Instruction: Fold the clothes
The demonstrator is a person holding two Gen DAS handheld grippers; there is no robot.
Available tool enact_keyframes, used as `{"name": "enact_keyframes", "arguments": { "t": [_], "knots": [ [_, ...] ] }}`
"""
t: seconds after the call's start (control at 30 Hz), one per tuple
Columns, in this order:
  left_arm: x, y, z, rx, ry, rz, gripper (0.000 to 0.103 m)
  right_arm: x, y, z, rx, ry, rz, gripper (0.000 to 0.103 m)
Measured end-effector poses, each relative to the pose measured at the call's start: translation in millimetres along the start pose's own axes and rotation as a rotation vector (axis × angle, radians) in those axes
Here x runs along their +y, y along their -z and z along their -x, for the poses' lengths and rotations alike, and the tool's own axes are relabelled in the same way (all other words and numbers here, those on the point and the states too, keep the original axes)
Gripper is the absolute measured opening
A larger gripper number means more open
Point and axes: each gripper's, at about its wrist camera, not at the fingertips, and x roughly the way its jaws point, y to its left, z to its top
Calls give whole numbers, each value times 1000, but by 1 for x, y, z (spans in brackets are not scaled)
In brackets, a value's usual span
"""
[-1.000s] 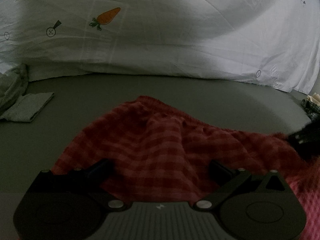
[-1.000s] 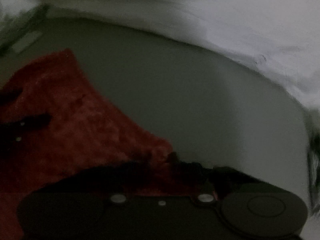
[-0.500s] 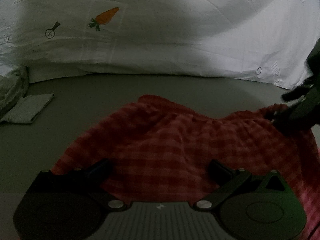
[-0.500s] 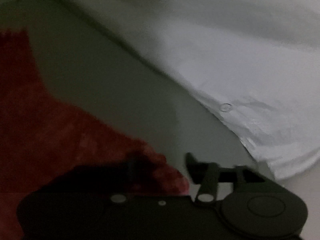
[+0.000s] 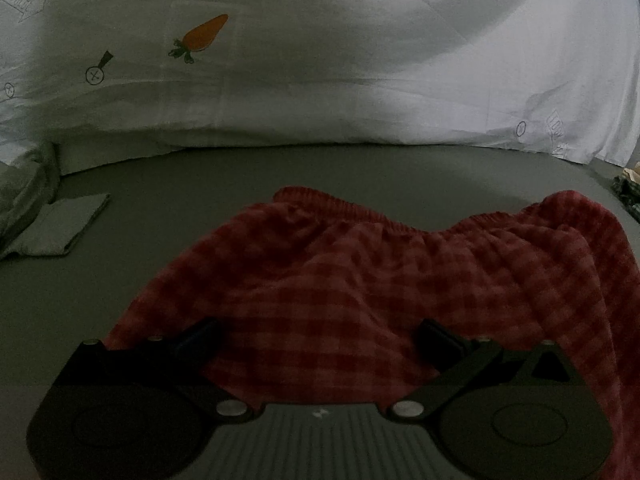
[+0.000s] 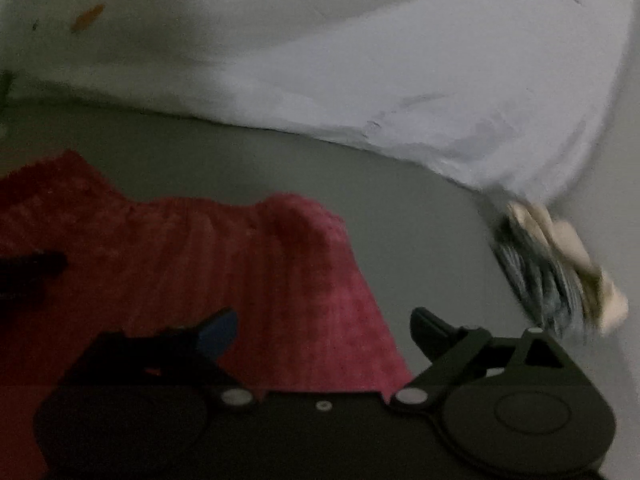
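Note:
A red checked garment (image 5: 360, 280) with a gathered elastic waistband lies rumpled on the grey bed surface (image 5: 160, 208). My left gripper (image 5: 320, 330) is open, its jaws wide apart over the garment's near part. In the right wrist view the same garment (image 6: 224, 256) spreads to the left, its waistband corner bunched up. My right gripper (image 6: 324, 328) is open and empty above the garment's right edge. The left gripper's dark finger (image 6: 32, 266) shows at the left edge.
A white duvet (image 5: 320, 60) with a carrot print is heaped along the back. A folded grey cloth (image 5: 60, 228) lies at the left. A dark checked garment with cream fabric (image 6: 560, 268) lies at the right by the duvet's edge.
My right gripper has let go of the garment's waistband corner, opened, and drawn back. The right part of the garment has dropped onto the bed. The left gripper has stayed put.

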Motion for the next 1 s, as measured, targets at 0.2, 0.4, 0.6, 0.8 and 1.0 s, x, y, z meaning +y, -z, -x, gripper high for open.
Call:
{"name": "enact_keyframes", "arguments": {
  "t": [0.2, 0.4, 0.6, 0.8, 1.0],
  "knots": [
    [16, -8, 28, 60, 1, -24, 99, -13, 40, 47, -28, -25, -100, 102],
    [81, 24, 126, 135, -140, 95, 100, 15, 77, 99, 4, -136, -133, 103],
    [142, 96, 176, 226, -133, 308, 100, 77, 107, 146, -97, -299, 63, 94],
    [187, 153, 219, 122, -12, 473, 100, 180, 112, 166, -120, -554, 301, 60],
    [216, 178, 226, -26, 152, 525, 103, 288, 101, 156, -161, -655, 539, 38]
  ]
}}
